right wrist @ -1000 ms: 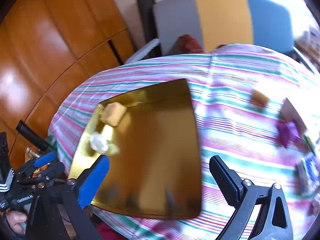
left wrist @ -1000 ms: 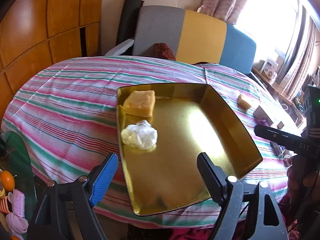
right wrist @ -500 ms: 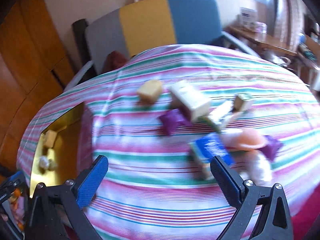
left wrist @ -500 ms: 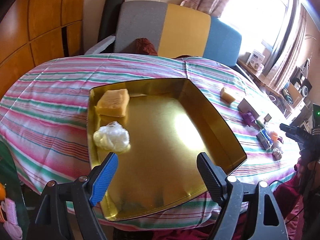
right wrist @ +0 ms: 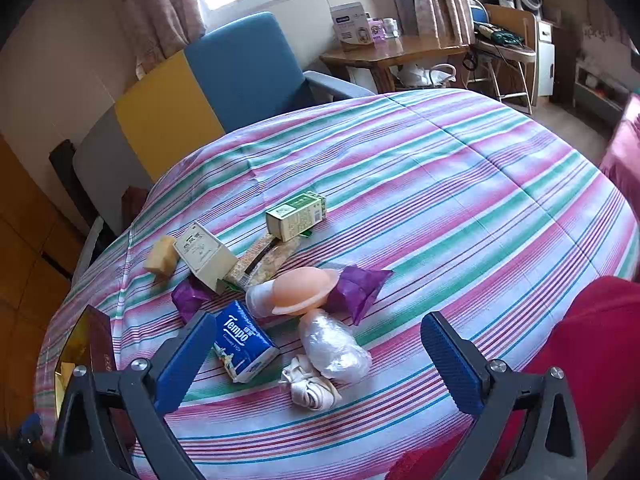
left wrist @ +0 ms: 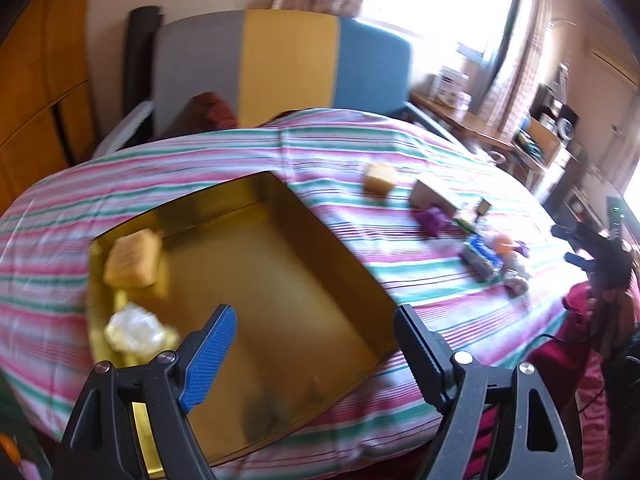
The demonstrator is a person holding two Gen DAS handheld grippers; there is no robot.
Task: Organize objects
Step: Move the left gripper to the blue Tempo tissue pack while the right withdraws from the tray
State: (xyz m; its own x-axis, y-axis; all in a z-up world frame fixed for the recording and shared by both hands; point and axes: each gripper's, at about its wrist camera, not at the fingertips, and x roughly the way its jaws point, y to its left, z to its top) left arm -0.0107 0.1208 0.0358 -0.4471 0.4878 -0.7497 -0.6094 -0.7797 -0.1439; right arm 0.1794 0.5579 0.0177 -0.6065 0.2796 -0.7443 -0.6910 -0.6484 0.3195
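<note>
A: Where are the things to organize sitting?

B: Most are lying in a loose cluster on the striped desk [right wrist: 440,184]. A blue Tempo tissue pack [right wrist: 242,342] is lying nearest the right claw [right wrist: 320,344], just beside a clear plastic-wrapped bundle [right wrist: 334,346] and a white folded strap [right wrist: 310,388]. Behind them a peach dome-shaped item [right wrist: 304,290] is resting against a purple wrapper [right wrist: 358,288].

A: And farther back?

B: A cream box [right wrist: 204,254] is touching a second purple wrapper [right wrist: 190,298], a snack bar packet [right wrist: 264,260] is leaning between it and a green box [right wrist: 296,216], and a yellow sponge block [right wrist: 160,256] is sitting at the far left of the cluster.

A: Anything already in the gold tray [left wrist: 344,252]?

B: A larger yellow sponge [left wrist: 132,260] and a white crumpled plastic wad [left wrist: 134,330] are sitting along its left wall.

A: The claws?

B: The right claw is hanging spread wide above the cluster, gripping nothing. The left claw [left wrist: 316,344] is hovering released over the tray's near end, also without a load.
</note>
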